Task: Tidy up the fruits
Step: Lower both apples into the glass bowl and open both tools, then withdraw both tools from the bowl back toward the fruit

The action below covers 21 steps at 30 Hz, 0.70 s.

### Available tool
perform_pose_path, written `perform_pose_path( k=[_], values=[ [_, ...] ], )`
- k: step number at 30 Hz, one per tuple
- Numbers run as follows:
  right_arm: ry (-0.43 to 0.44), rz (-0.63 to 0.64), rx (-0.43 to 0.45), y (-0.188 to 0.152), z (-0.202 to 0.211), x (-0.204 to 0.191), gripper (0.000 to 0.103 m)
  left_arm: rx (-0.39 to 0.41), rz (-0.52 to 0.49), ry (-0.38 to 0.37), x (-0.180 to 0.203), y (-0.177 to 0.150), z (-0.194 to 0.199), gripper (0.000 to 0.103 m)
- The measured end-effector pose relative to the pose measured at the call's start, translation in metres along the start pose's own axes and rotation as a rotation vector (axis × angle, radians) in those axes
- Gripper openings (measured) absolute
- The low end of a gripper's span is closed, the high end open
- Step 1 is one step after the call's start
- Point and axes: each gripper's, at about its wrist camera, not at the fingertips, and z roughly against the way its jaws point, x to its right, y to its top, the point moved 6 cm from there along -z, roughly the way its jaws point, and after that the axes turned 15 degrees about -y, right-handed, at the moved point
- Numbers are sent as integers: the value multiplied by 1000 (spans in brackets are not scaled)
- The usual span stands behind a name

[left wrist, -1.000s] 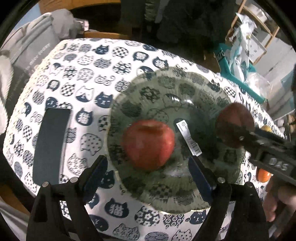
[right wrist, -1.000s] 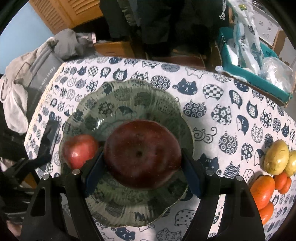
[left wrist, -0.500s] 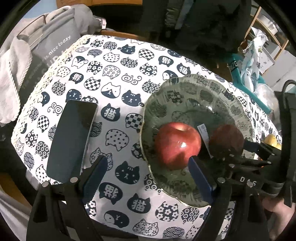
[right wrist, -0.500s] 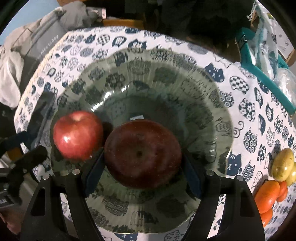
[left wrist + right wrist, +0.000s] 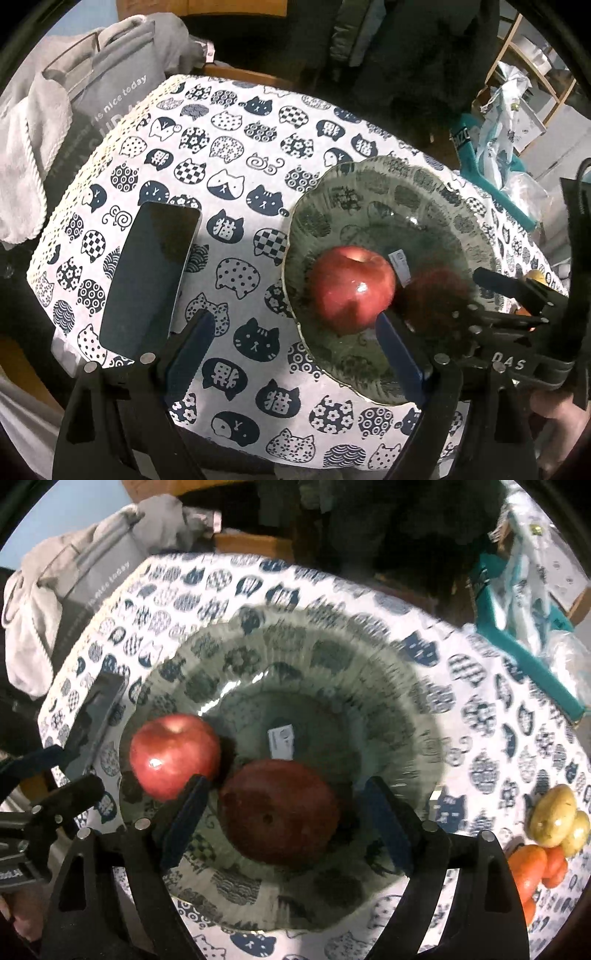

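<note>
Low in the right wrist view, the right claw (image 5: 284, 827) was opening off the dark red apple (image 5: 279, 814) in the glass bowl (image 5: 388, 686); withdrawing crookedly could roll it into the red apple (image 5: 175, 755).

The right wrist view is smeared by motion, so the cloth (image 5: 480, 716) print and the plate (image 5: 369, 686) pattern blur. The label (image 5: 280, 742) in the plate is unreadable in both views. In the left wrist view the right gripper (image 5: 436, 306) covers the near side of the dark apple (image 5: 432, 295) and nearly all of the fruit (image 5: 535, 275) beyond. The phone (image 5: 99, 709) is partly hidden behind the left gripper's finger (image 5: 33, 764). The orange fruits (image 5: 532, 871) run off the right edge.
</note>
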Motion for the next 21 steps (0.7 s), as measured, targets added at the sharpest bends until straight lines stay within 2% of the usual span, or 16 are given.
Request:
perform_pose_path(
  k=[11,21],
  values=[
    [-40,-101,171,10,79,47,86,73,-46,-50,35,6,28,90],
    [-80,-151,293,-10,148,89,86,152,-137,-83,84,8,59,90]
  ],
)
